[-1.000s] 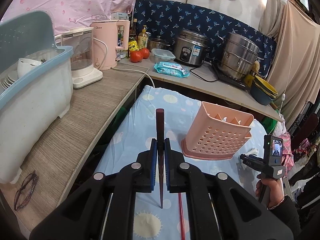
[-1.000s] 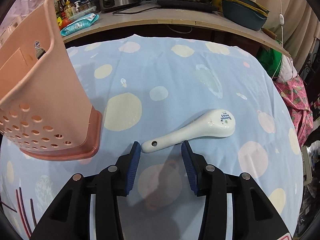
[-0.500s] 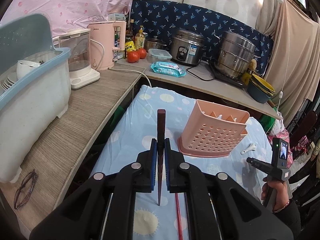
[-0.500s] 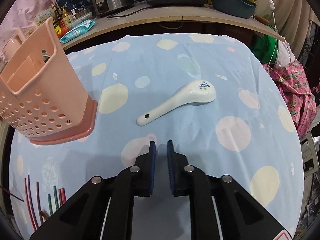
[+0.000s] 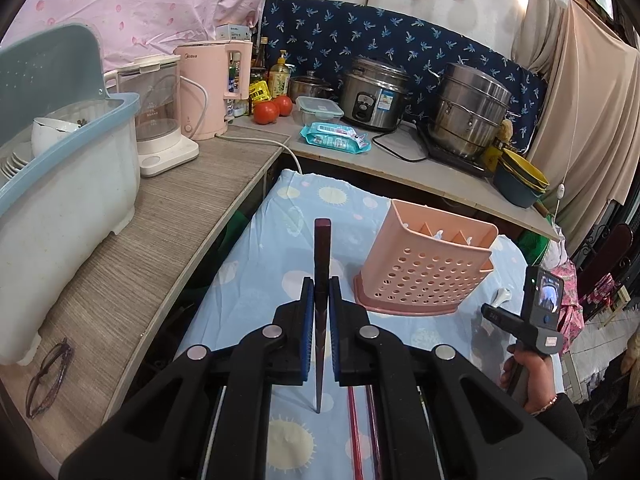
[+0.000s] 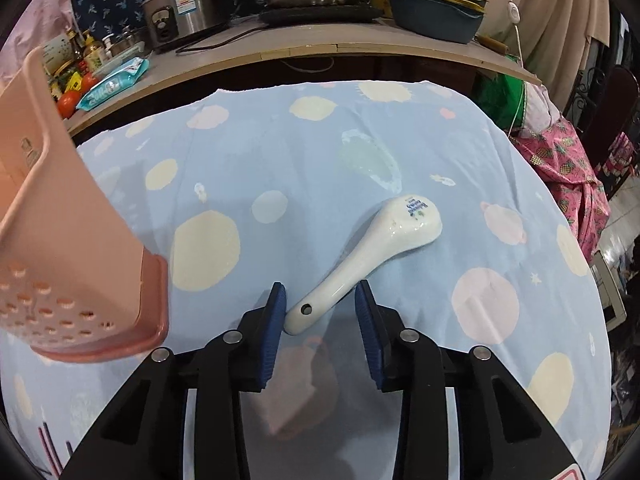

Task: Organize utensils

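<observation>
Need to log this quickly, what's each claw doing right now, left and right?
Left claw: shut on a dark chopstick.
Right claw: open, just been widening; the white spoon handle lies between the pads, not gripped.

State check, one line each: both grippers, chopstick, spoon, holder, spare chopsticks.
Left gripper: shut on chopstick.
Chopstick: clamped, thick end pointing away.
Right gripper: open, jaws just opening, astride the spoon handle.
Spoon: lying bowl-down on the cloth, not gripped.
Holder: upright on the cloth.
Spare chopsticks: lying flat on the cloth.
</observation>
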Demonstrator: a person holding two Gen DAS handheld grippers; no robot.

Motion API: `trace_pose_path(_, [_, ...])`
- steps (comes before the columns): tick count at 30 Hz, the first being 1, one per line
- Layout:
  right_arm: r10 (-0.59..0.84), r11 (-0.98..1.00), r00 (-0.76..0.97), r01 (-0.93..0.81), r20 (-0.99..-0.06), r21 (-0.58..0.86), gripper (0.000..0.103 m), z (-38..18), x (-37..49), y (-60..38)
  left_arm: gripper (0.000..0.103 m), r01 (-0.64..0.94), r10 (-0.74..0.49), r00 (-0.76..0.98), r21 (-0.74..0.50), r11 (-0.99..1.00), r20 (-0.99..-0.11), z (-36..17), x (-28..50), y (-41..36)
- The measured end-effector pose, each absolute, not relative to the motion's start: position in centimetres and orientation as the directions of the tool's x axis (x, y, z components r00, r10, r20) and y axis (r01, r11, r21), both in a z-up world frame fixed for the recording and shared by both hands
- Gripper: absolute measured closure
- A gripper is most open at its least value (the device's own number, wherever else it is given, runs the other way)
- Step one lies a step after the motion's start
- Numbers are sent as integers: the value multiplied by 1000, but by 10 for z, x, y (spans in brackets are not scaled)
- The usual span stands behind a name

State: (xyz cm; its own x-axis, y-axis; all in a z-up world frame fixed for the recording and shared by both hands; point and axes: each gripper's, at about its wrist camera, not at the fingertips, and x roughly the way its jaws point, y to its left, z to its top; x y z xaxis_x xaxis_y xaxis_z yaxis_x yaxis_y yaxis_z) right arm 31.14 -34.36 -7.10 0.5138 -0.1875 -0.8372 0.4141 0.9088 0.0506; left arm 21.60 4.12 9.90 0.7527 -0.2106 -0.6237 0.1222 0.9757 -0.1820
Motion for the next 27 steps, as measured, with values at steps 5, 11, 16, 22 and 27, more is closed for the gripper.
trace_pose_path(5, [-107, 928, 514, 358, -851, 99, 88, -69, 284, -352, 96, 122, -215, 754, -190, 974, -621, 98, 215, 42])
trace_pose_path(11, [-23, 947, 530, 284, -847, 152, 97, -65, 251, -350, 96, 119, -209, 759, -185, 976, -617, 99, 211, 41])
trace_pose_path(16, [-25, 948, 540, 279, -841, 151, 97, -65, 234, -347, 96, 117, -204, 761, -180, 977, -616, 100, 209, 39])
trace_pose_path(22, [-13, 951, 587, 257, -809, 172, 97, -43, 216, -343, 96, 123, -211, 759, -183, 975, -616, 103, 207, 38])
trace_pose_path(27, [-14, 955, 643, 235, -766, 179, 97, -8, 207, -341, 96, 134, -220, 767, -185, 974, -603, 110, 204, 35])
